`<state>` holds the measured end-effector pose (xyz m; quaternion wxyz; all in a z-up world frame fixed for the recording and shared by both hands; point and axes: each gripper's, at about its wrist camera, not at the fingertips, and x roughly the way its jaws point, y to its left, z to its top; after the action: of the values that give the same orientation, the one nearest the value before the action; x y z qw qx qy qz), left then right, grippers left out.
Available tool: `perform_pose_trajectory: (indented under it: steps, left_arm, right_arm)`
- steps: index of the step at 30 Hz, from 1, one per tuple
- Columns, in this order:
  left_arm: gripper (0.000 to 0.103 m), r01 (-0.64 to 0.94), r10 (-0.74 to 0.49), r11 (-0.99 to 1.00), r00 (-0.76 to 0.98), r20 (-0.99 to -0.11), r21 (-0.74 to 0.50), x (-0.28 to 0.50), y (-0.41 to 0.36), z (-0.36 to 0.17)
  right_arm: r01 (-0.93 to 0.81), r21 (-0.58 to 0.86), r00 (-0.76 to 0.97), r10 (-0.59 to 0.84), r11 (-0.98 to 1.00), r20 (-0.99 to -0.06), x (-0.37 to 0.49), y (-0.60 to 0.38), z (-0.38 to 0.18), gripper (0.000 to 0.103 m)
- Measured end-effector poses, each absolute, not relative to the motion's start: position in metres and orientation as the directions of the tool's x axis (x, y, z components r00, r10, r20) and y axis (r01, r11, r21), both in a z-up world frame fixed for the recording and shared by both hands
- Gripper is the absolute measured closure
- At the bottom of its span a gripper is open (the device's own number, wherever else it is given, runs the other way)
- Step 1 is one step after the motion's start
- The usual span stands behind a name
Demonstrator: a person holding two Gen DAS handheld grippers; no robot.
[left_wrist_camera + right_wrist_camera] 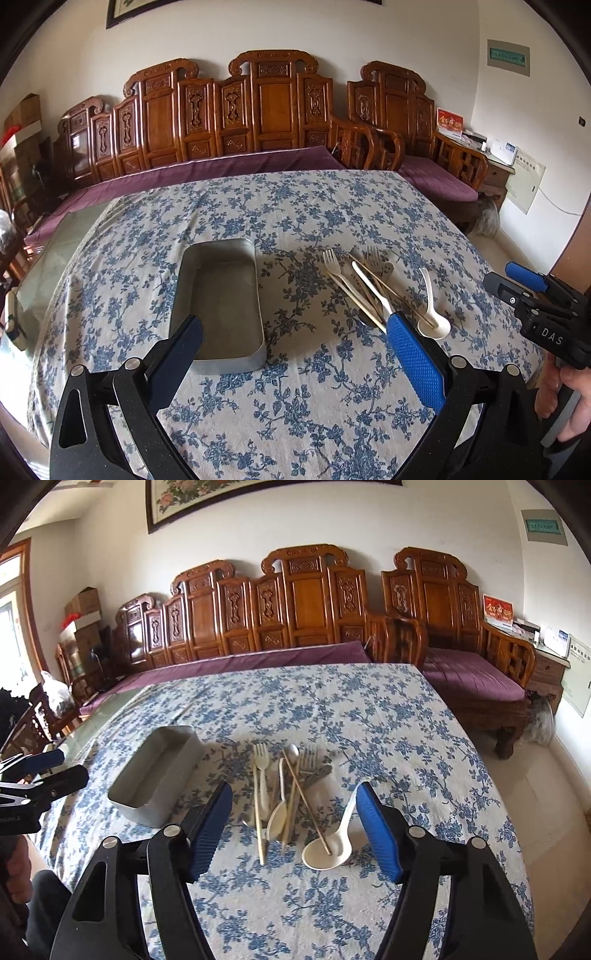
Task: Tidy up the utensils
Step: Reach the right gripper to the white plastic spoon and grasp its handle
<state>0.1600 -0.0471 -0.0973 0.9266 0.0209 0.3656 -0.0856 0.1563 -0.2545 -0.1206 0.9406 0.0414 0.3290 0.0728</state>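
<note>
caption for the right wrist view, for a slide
Open right gripper above a pile of utensils on the floral tablecloth, empty metal tray to the left.

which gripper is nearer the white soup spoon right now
Right. The right gripper hangs open just short of the white soup spoon, which lies between its fingers' lines. The left gripper sits further left, in front of the metal tray.

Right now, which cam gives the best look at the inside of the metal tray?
Left wrist view: the metal tray lies straight ahead, seen from above, with its bare floor and all four walls visible and nothing inside. The right wrist view catches the tray off to the left at a low angle, so the near wall hides most of the floor.
</note>
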Motion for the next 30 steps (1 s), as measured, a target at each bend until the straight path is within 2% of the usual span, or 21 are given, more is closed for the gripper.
perform_pose_trajectory:
  steps: [13, 21, 25, 30]
  left_arm:
    - [0.007, 0.218, -0.163, 0.976, 0.638, -0.752, -0.026, 0.197, -0.069, -0.148]
    - [0.007, 0.213, -0.168, 0.976, 0.576, -0.8, -0.052, 0.216, -0.081, -0.182]
    - [0.012, 0.209, -0.188, 0.974, 0.54, -0.82, -0.086, 0.225, -0.093, -0.196]
    - [0.018, 0.2, -0.224, 0.97, 0.486, -0.845, -0.142, 0.233, -0.11, -0.217]
  right_arm:
    - [-0.069, 0.097, 0.624, 0.118, 0.993, -0.772, 0.238, -0.285, -0.21, 0.049]
    - [-0.077, 0.15, 0.552, 0.167, 0.986, -0.817, 0.261, -0.295, -0.245, 0.059]
    - [-0.091, 0.168, 0.506, 0.191, 0.982, -0.841, 0.266, -0.296, -0.258, 0.064]
    - [-0.098, 0.194, 0.477, 0.217, 0.976, -0.852, 0.269, -0.299, -0.266, 0.078]
